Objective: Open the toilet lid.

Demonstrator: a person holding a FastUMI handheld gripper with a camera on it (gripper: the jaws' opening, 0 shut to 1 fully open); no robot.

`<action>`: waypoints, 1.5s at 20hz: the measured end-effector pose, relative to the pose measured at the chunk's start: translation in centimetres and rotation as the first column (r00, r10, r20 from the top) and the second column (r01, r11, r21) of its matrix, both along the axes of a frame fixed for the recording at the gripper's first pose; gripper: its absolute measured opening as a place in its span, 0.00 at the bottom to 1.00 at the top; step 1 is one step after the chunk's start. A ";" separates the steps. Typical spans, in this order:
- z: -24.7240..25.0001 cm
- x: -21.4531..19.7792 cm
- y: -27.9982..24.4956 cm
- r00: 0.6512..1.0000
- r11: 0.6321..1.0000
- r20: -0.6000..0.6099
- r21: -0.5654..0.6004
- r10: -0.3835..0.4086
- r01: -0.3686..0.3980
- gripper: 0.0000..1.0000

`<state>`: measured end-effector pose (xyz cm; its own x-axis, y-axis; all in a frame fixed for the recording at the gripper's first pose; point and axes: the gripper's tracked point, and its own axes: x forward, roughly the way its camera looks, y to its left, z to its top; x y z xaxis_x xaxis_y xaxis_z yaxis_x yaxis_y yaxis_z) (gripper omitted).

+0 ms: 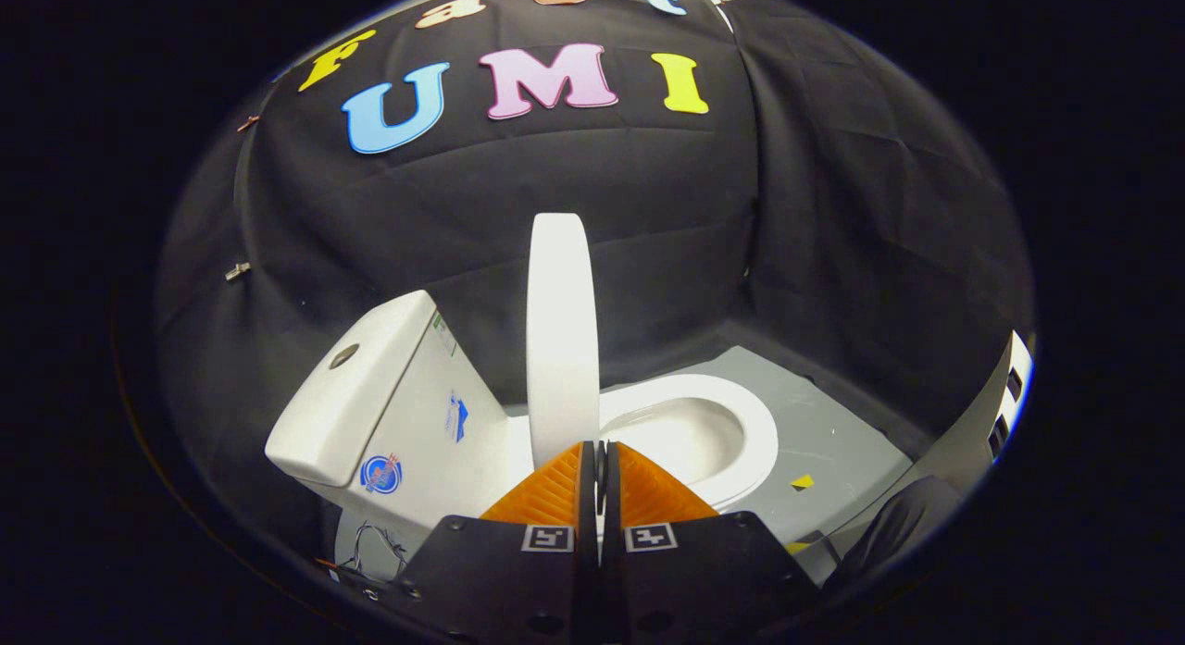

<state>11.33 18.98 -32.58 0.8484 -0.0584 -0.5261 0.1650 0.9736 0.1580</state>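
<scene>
1. Just ahead of the closed fingertips, the toilet lid (561, 340) stands raised on edge, seen nearly side-on, rising from the hinge end of the toilet between the cistern (370, 395) and the open bowl (704, 432).
2. Gripper (600, 452): its two fingers are pressed together with only a thin slit between them, nothing pinched. Their tips sit at or just short of the lid's lower edge; whether they touch it I cannot tell.
3. Closed fingers make a blunt wedge, which suits pushing a lid up rather than grasping it.
4. Judged from this, the lid is up and the seat ring (741, 414) exposed, so the task looks almost done; the lid seems not to lean on the cistern.
5. Grey floor (824, 423) lies beyond the bowl.
</scene>
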 end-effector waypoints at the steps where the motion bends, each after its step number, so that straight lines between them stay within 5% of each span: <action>1: 0.2 0.1 0.8 1.000 1.000 0.004 -0.018 0.012 -0.012 0.06; 17: 1.8 -0.7 13.6 0.973 0.958 0.054 -0.194 0.225 -0.211 0.06; 26: 1.7 -0.8 14.9 0.963 0.933 0.023 -0.257 0.268 -0.254 0.06; 30: 1.8 -1.2 14.9 0.957 0.924 0.009 -0.264 0.289 -0.277 0.25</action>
